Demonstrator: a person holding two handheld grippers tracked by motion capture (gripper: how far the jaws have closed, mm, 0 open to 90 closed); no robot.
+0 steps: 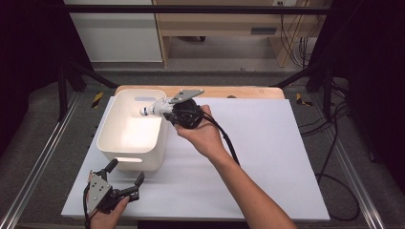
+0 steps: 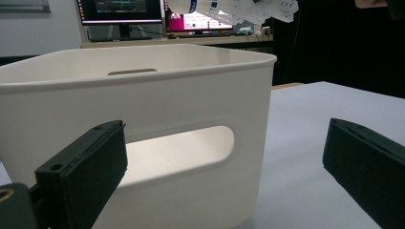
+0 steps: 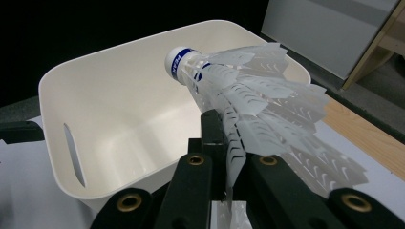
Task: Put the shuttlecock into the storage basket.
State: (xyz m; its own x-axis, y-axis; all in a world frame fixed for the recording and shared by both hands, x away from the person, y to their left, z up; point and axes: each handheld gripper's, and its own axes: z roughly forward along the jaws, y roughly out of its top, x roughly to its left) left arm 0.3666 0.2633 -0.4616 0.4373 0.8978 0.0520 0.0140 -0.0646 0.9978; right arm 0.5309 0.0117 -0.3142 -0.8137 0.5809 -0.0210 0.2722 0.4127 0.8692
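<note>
Now the right gripper (image 1: pixel 165 109), clenched on a shuttlecock's (image 1: pixel 152 110) feathers, holds it over the white bin (image 1: pixel 117 143); next, release. Left gripper (image 1: pixel 125 177) waits released, near.

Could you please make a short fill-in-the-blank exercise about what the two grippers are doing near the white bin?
1. The right gripper holds a ____ by its skirt.
2. It holds this over the white ____, which stands on the table.
3. The left gripper has its jaws ____ and holds nothing.

Missing words: shuttlecock; bin; open
</note>
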